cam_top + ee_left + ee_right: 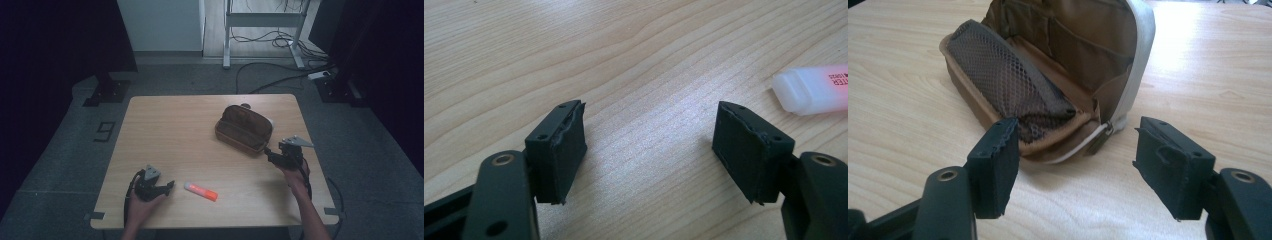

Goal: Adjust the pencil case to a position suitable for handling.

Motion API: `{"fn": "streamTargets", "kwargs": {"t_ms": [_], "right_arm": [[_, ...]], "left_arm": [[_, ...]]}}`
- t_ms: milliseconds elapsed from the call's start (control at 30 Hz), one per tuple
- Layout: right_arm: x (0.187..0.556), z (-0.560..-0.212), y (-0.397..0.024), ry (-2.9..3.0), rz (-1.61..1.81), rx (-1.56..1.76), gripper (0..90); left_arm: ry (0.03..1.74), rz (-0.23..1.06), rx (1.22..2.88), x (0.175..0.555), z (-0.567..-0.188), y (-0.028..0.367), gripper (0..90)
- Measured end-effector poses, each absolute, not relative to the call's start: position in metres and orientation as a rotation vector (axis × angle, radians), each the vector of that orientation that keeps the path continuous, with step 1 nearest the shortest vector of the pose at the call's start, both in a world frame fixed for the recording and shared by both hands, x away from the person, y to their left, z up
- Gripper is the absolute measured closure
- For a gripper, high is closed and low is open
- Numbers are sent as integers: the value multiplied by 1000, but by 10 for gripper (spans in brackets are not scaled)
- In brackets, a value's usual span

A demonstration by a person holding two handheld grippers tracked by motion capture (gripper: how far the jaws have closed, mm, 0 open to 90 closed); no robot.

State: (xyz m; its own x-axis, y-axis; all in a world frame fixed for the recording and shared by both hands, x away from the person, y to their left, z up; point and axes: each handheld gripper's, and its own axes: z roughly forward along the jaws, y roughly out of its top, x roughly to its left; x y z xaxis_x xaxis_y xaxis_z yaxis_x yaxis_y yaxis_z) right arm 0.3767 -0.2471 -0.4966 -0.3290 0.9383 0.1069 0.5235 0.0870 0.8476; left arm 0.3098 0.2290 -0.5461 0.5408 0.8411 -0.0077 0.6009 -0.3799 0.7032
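- Right gripper (270, 154) sits just off the near corner of the pencil case (244, 129), jaws spread wide and holding nothing; in the right gripper view the case's zip end lies between the two pads (994, 165) without touching either.
- Left gripper (167, 187) rests near the table's front edge, jaws equally wide apart and empty, with bare wood between them and the highlighter (201, 191) just off to one side.
- Table (170, 130) is pale wood-grain laminate, smooth, so small items will likely slide if nudged.
- Pencil case, on the far right part of the table, is brown fabric lying unzipped, its lid leaning back. It looks soft and light, likely to sag or fold if pinched by one wall; the stiffer zip rim (1140, 60) or the corner by the zip pull seems the firmest hold.
- Inside the case, a dark mesh pocket (1008, 85) lines the near half and flat slip pockets line the lid; I see no loose contents.
- Highlighter, lying flat between the two grippers near the front edge, is a short orange plastic body with a translucent white cap (796, 90). It is probably light, rigid and somewhat slick; gripping across the middle of the barrel should hold best.
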Motion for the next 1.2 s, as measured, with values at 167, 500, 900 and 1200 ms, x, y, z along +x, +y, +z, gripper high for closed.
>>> {"fn": "streamTargets", "kwargs": {"t_ms": [167, 500, 900, 1200], "right_arm": [[382, -497, -247, 1901, 1181, 1434, 319], [395, -493, -248, 1868, 1165, 1433, 299], [412, -494, -250, 1876, 1149, 1430, 233], [431, -492, -253, 1859, 1126, 1437, 185]], "left_arm": [[1161, 467, 2116, 310, -546, 229, 290], [1160, 468, 2116, 310, -546, 229, 290], [1160, 468, 2116, 310, -546, 229, 290], [1159, 468, 2116, 310, -546, 229, 290]]}}
